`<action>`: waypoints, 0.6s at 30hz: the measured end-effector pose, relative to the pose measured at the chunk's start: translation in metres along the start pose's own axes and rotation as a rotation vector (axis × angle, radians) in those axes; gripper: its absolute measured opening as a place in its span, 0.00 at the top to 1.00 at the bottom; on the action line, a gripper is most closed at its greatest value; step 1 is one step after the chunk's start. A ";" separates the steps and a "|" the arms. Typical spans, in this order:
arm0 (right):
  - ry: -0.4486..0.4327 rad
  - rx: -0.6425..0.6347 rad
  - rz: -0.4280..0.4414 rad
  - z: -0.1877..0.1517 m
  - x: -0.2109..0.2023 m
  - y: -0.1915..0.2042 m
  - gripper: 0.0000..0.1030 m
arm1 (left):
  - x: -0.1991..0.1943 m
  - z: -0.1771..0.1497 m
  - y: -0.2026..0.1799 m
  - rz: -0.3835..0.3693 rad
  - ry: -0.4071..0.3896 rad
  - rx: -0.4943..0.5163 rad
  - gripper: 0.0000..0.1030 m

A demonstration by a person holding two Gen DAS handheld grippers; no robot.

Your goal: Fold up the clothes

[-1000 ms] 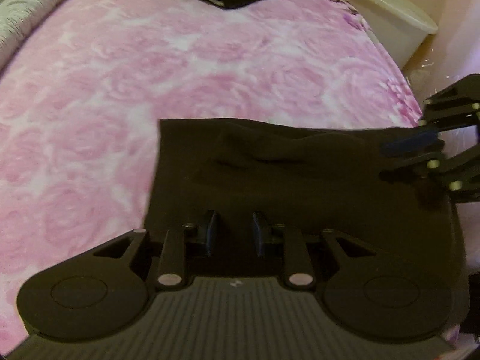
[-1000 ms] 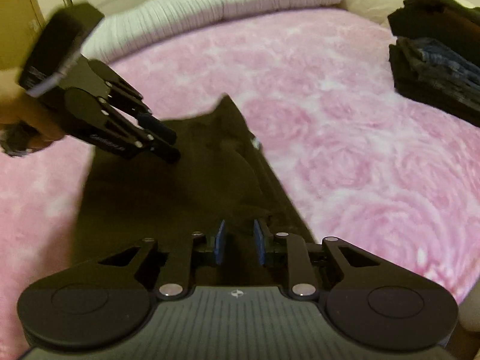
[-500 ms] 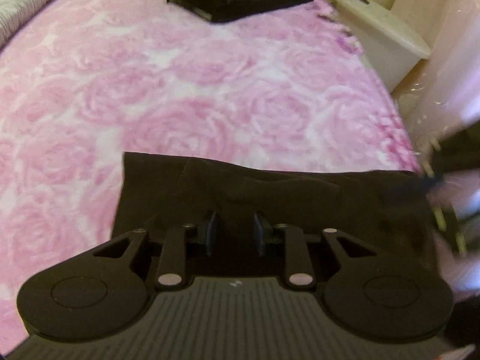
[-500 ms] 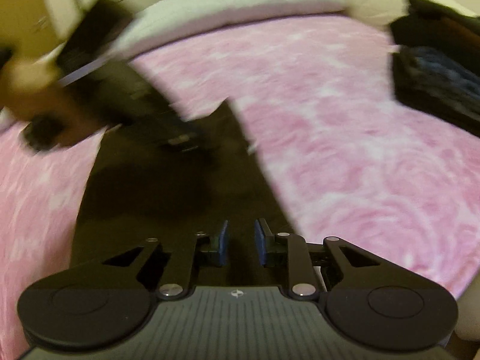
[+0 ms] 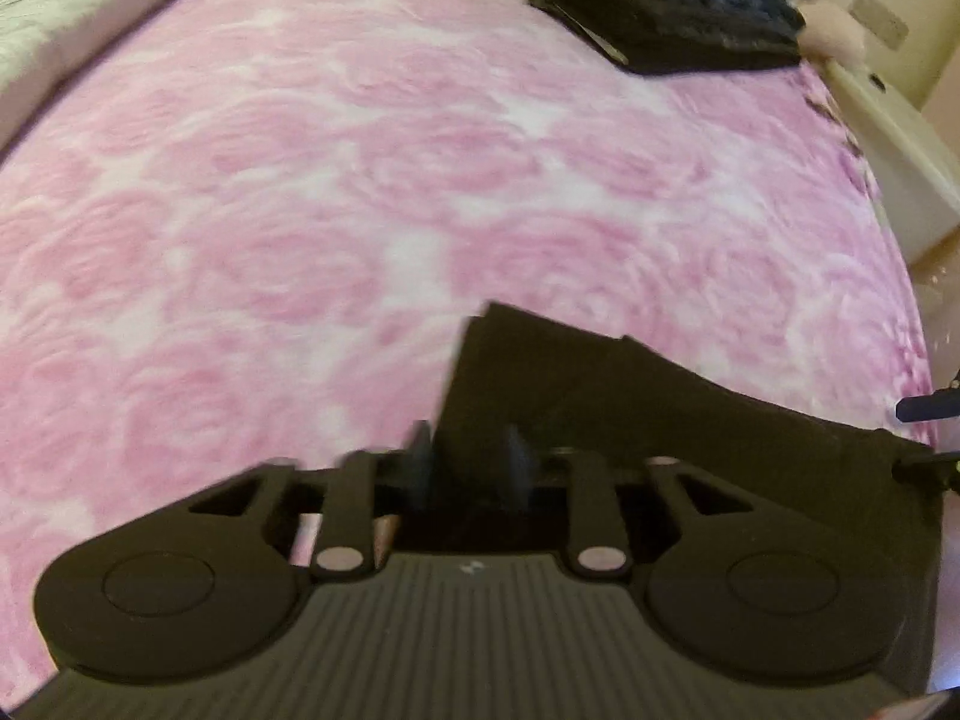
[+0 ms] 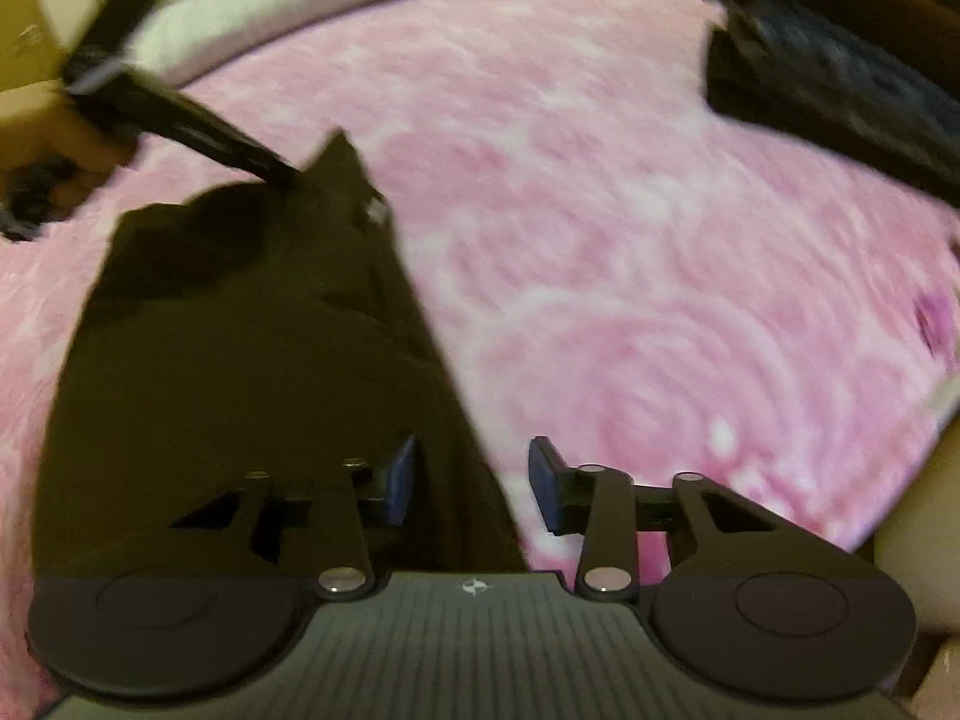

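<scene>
A dark garment lies partly folded on the pink rose-patterned bed cover. My left gripper is shut on its left edge, with cloth filling the gap between the fingers. In the right wrist view the left gripper pinches the far corner of the garment, with a hand behind it. My right gripper stands open over the garment's near right edge; its blue pads are apart and pinch nothing. Its fingertips show at the right rim of the left wrist view.
A stack of folded dark clothes sits at the far side of the bed, shown in the right wrist view as stack. A white lidded box stands off the bed's right edge. A pale ribbed pillow lies along the far side.
My right gripper's fingers have spread apart and let go of the garment's edge. My left gripper has shifted toward the garment's left corner, still shut on the cloth.
</scene>
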State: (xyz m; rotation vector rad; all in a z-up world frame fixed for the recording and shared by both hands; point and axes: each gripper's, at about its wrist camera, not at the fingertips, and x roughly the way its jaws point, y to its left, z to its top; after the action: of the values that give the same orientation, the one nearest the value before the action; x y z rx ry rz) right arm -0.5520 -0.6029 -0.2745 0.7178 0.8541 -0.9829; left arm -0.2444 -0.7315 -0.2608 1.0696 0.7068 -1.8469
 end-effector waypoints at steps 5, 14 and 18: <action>-0.035 -0.032 0.010 -0.001 -0.024 0.027 0.62 | -0.060 -0.028 0.008 0.070 -0.050 0.006 0.78; -0.037 -0.071 0.034 -0.012 -0.030 0.086 0.64 | -0.043 -0.108 -0.022 -0.020 0.008 0.131 0.75; 0.018 -0.016 -0.040 -0.034 -0.012 0.089 0.64 | -0.040 -0.121 -0.005 -0.040 -0.026 0.168 0.70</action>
State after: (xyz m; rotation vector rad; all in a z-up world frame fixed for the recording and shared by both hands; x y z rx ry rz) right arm -0.4840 -0.5353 -0.2690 0.6997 0.8939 -1.0056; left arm -0.1905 -0.6173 -0.2822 1.1435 0.5693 -1.9784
